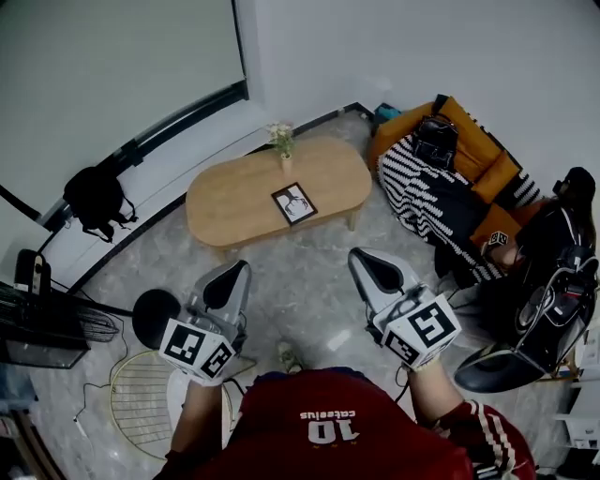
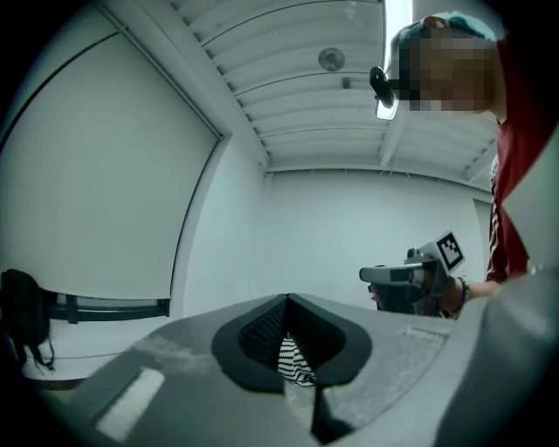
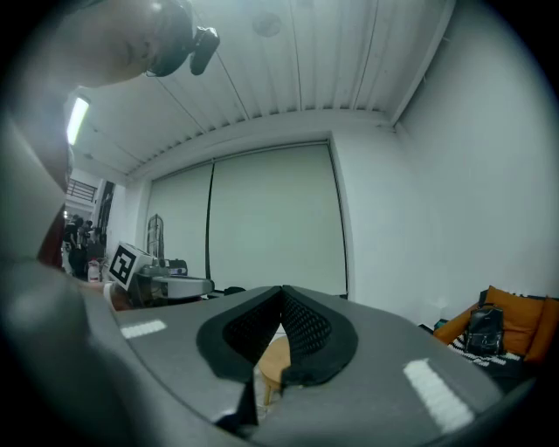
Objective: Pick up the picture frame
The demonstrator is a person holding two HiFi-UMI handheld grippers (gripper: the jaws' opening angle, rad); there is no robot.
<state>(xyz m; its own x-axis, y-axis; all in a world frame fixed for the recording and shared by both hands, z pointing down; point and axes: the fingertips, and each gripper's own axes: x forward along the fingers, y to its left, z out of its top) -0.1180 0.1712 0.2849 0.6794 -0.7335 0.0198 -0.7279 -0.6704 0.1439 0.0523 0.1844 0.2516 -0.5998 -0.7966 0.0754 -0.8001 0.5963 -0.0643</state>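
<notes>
Picture frame (image 1: 294, 203) on table (image 1: 234, 192), well beyond left gripper (image 1: 236, 275), right gripper (image 1: 364, 262), jaws together

Floor (image 1: 309, 262): grey marble. An oval wooden surface (image 1: 234, 202) stands ahead of the left gripper (image 1: 232, 272) and right gripper (image 1: 364, 258). White walls (image 1: 422, 47) lie beyond it. A blinded window (image 1: 103, 75) is ahead-left. An orange sofa (image 1: 412, 122) with a striped blanket (image 1: 422, 192) is ahead-right. Ceiling (image 2: 297, 79): white slats, strip light (image 2: 397, 22).
</notes>
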